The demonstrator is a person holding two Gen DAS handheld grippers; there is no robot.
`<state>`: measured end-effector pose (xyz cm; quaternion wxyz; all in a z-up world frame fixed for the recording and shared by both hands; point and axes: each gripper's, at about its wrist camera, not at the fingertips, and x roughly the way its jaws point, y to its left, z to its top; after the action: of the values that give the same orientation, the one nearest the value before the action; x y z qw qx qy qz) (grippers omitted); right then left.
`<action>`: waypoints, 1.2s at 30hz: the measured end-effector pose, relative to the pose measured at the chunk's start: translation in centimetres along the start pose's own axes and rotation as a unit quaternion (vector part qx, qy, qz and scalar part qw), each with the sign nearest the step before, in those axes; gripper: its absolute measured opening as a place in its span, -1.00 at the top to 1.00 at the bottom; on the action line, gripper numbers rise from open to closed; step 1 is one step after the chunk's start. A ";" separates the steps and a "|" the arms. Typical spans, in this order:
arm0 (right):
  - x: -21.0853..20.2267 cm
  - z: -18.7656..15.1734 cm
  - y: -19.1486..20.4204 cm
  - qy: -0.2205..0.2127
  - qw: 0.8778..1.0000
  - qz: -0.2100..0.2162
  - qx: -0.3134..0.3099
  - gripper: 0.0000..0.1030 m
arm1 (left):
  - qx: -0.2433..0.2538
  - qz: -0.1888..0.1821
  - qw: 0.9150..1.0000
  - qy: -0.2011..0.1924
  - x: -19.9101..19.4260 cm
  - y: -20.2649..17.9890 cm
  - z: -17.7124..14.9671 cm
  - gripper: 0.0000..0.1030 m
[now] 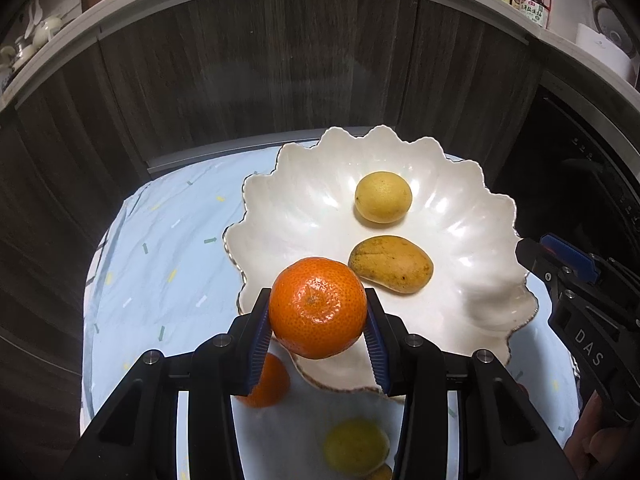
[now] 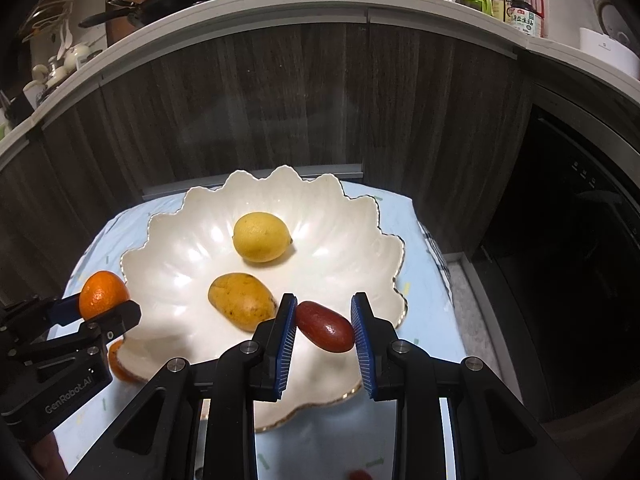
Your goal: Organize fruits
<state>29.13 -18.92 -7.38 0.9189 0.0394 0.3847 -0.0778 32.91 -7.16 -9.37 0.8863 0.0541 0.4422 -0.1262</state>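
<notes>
A white scalloped bowl (image 1: 472, 240) (image 2: 180, 240) holds a yellow lemon (image 1: 383, 197) (image 2: 262, 237) and a yellow mango (image 1: 391, 264) (image 2: 242, 301). My left gripper (image 1: 318, 322) (image 2: 96, 306) is shut on an orange (image 1: 318, 308) (image 2: 102, 294), held above the bowl's near left rim. My right gripper (image 2: 324, 326) is shut on a dark red oval fruit (image 2: 325, 326), held over the bowl's near right part. In the left wrist view only the body of the right gripper shows at the right edge.
A second orange (image 1: 268, 384) (image 2: 118, 364) and a yellowish fruit (image 1: 356, 446) lie on the light blue cloth (image 1: 160, 260) near the bowl. Dark wooden cabinet fronts (image 1: 280, 80) stand behind the table, with a counter of bottles (image 2: 520, 4) above.
</notes>
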 end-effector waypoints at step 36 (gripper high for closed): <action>3.9 -0.4 -0.7 0.043 0.999 0.010 0.013 0.05 | -0.004 0.002 1.000 0.028 3.2 0.1 0.4 -0.20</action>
<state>31.41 -19.95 -10.42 0.9017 0.0585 0.4223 -0.0722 35.10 -7.76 -11.72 0.8742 0.0549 0.4669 -0.1214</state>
